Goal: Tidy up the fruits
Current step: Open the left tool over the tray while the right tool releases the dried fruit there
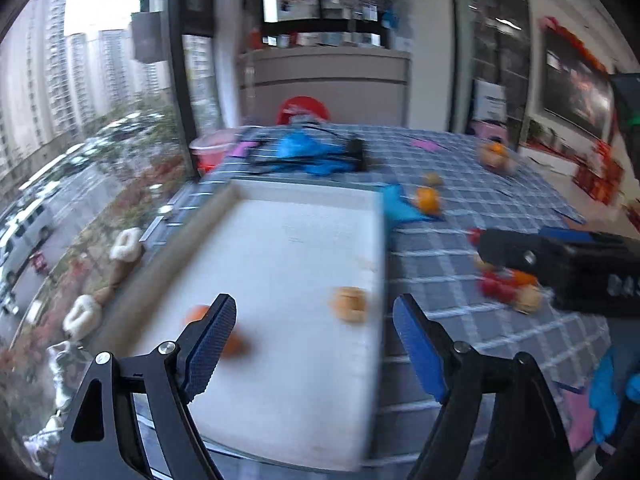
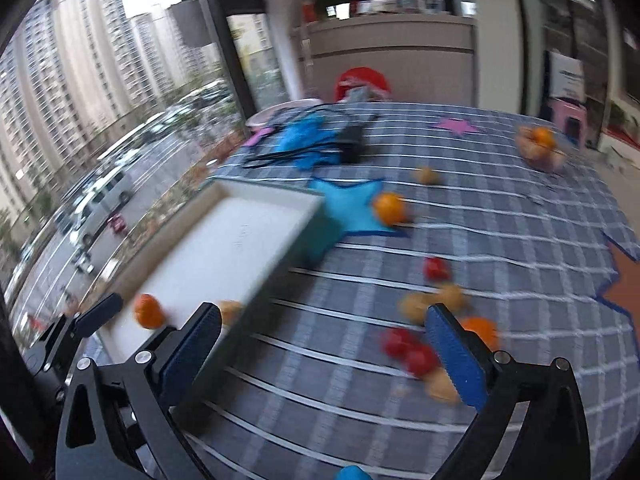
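Note:
A white tray [image 1: 280, 248] lies on the checked tablecloth, holding an orange fruit [image 1: 236, 346] and a tan fruit [image 1: 349, 304]. My left gripper [image 1: 316, 344] hovers open over the tray's near end with nothing between its fingers. My right gripper [image 2: 324, 344] stands wide open over the cloth, just right of the tray [image 2: 224, 248] and empty. Beside its right finger lies a cluster of loose fruit: red ones [image 2: 408, 350], tan ones [image 2: 416, 306] and an orange one [image 2: 482, 330]. Another orange fruit [image 2: 389, 208] rests on a blue star mat [image 2: 348, 212].
A bowl of fruit [image 2: 538, 148] stands at the far right of the table. Black cables and blue items [image 2: 320, 140] clutter the far edge, and a pink star [image 2: 456, 125] lies beyond. A single red fruit [image 2: 437, 268] and a small tan one [image 2: 426, 175] lie apart. A window runs along the left.

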A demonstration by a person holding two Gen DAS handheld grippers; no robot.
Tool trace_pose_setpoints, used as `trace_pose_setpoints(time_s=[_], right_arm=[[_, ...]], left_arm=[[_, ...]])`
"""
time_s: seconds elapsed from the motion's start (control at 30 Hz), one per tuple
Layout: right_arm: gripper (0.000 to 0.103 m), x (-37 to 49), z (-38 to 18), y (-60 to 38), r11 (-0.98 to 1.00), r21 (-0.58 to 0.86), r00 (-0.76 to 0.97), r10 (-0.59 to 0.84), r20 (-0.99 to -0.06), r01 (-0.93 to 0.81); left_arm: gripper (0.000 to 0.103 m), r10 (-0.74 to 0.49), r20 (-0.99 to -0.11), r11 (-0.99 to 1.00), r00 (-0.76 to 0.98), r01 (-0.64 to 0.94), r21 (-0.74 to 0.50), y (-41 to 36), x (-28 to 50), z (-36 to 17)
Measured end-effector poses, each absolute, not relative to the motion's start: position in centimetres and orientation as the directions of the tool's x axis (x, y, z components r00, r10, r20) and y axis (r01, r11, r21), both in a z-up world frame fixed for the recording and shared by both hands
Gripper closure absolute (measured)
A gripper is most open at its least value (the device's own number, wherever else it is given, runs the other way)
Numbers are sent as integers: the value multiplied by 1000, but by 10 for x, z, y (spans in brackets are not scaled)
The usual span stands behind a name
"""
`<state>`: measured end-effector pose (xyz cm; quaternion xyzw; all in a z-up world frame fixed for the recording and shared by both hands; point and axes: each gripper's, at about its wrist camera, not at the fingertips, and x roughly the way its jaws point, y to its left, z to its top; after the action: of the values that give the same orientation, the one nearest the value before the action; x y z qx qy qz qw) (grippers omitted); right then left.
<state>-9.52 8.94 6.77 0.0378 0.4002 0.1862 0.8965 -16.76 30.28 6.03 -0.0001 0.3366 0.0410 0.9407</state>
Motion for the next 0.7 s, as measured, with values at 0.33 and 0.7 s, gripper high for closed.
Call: trace_pose_setpoints(time_s=[0.33, 0.7], right_arm=[[1, -109, 30, -54, 981, 193, 644, 143, -751, 7], [1, -112, 6, -120, 956, 272, 663, 131, -737, 113]], left_arm=[[18, -21, -701, 996, 713, 73, 44, 205, -162, 26], [18, 23, -718, 998, 695, 22, 53, 193, -153, 3]])
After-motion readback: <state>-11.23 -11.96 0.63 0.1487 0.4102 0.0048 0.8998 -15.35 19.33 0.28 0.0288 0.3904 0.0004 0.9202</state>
